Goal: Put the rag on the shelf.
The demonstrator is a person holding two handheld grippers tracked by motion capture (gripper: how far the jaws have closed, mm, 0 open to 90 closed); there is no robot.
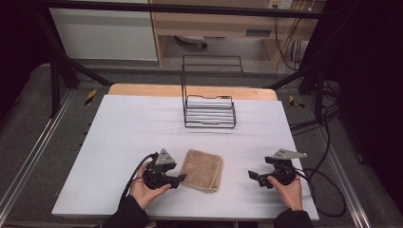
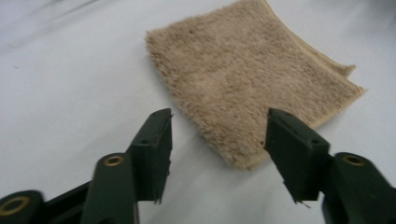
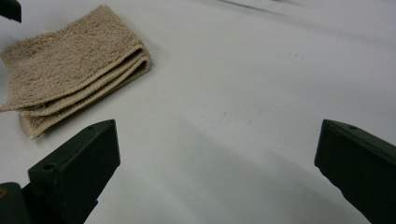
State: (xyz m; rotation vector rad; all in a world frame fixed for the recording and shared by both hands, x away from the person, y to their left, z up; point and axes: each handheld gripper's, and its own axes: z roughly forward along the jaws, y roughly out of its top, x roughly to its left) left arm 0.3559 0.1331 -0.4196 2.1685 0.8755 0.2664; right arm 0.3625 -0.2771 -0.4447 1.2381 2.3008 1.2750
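The left gripper (image 1: 182, 178) is held low over the tabletop (image 1: 123, 128) with its jaws spread and nothing between them; in the left gripper view (image 2: 217, 140) the jaws are seen to frame the near corner of a folded tan towel (image 2: 247, 79), which lies just ahead of the tips and is not yet touched, as far as can be told. In the high view the towel (image 1: 203, 169) is found on the near middle of the tabletop, just beside the left gripper on its inner side, so that a short reach forward would be enough to bring the jaws over its edge. The right gripper (image 1: 252, 176) is likewise spread and empty, and it is set well apart from the towel on the opposite side; in the right gripper view (image 3: 217, 154) the towel (image 3: 70, 70) is seen off towards the upper left, with its stacked, layered edges turned towards that gripper and bare tabletop lying between. The left gripper is therefore judged to be the nearer of the two. The towel's longer side is laid roughly from near to far across the tabletop. Farther back, a black wire rack (image 1: 209, 107) stands upright near the far edge, well apart from the towel and both grippers.
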